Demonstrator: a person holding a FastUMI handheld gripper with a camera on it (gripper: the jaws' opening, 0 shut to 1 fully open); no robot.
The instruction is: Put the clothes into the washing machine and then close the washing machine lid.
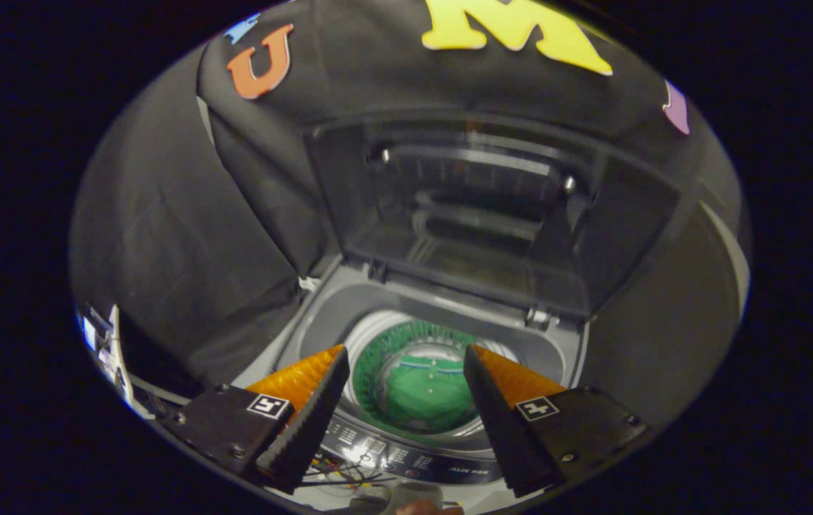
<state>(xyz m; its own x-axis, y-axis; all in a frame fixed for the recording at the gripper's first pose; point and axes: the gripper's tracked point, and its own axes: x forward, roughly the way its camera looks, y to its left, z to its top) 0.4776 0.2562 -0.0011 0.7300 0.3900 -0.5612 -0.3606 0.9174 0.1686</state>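
Observation:
A grey top-loading washing machine [320, 315] lies just ahead of and below my fingers. Its dark see-through lid [478, 214] stands raised behind the opening, hinged at the back rim. Down in the drum [378, 336] a green garment [424, 397] lies at the bottom, seen between my two fingers. My gripper [406, 357] hovers open above the front of the drum, with nothing between its fingers. The control panel [414, 458] runs along the machine's front edge, just under the fingers.
Black cloth walls close in on the left, behind and to the right of the machine. Loose wires [338, 472] lie by the front panel under the left finger. Some white and blue items [102, 343] stand low at the far left.

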